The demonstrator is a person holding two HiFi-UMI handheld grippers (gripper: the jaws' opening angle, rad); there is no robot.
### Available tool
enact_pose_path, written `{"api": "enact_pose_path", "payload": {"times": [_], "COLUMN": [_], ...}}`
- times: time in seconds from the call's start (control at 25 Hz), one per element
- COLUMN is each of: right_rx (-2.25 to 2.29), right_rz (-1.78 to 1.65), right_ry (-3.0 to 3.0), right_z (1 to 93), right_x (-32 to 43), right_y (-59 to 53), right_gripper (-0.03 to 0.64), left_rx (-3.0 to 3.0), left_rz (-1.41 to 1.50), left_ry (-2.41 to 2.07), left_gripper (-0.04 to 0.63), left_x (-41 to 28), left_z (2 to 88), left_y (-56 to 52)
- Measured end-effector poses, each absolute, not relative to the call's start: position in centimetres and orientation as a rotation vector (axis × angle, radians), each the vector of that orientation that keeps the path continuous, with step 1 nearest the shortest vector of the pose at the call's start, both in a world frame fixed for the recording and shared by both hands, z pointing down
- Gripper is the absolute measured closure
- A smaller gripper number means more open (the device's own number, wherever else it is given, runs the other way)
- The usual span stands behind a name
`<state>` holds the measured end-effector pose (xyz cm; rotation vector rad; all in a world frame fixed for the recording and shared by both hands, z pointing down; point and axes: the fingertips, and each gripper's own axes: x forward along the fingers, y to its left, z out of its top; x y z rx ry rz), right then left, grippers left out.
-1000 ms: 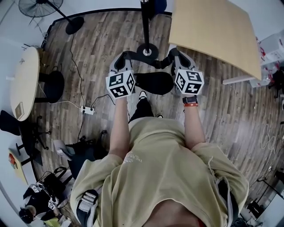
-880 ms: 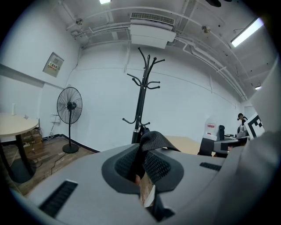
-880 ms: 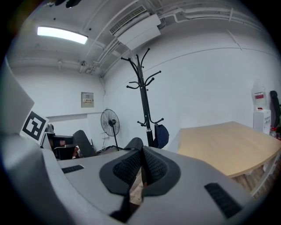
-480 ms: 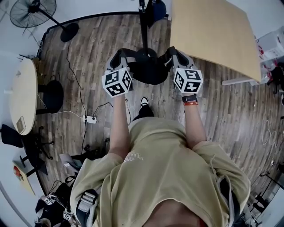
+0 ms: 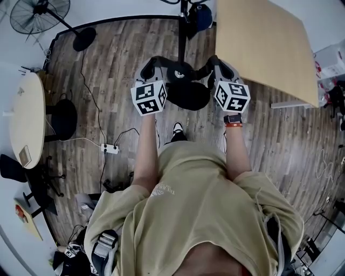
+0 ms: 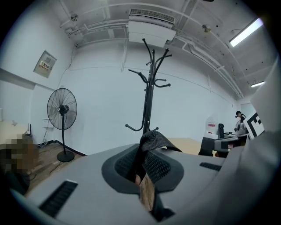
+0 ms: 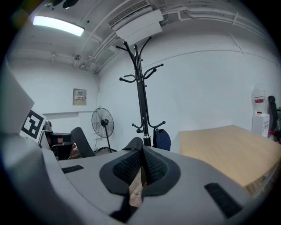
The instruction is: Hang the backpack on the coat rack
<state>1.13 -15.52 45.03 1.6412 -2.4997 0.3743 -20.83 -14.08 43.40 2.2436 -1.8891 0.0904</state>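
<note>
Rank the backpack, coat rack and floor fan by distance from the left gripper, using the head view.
1. backpack: nearest. Its strap is clamped in the left gripper, and the bag hangs just to that gripper's right.
2. coat rack: its base stands just ahead, slightly right.
3. floor fan: farthest, in the corner ahead and to the left.

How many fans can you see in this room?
1. A black standing fan stands in the far corner, left of the coat rack. Others could be out of view.
</note>
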Motion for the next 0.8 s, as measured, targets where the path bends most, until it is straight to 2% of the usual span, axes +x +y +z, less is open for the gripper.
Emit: {"api": "enact_pose_path", "payload": {"times": [0.16,0.8], "right_rx": [1.723,1.705], "right_rz": [0.392,0.334], "right_ry": [-2.469,-2.518], "right_z": [44.9,42.0], "right_x": [0.9,-0.4], "right_y": [-17.2,-24.0], "right_gripper": [0.598,0.598], "left_rx": [2.250,2.271], "left_rz": [0.071,0.006], "left_ry": [-1.863,-1.830], "left_gripper": [0.568,0.568], "left_x": [-22.5,-20.6], "left_z": [43.6,41.3], "left_y": [-15.6,-22.9]}}
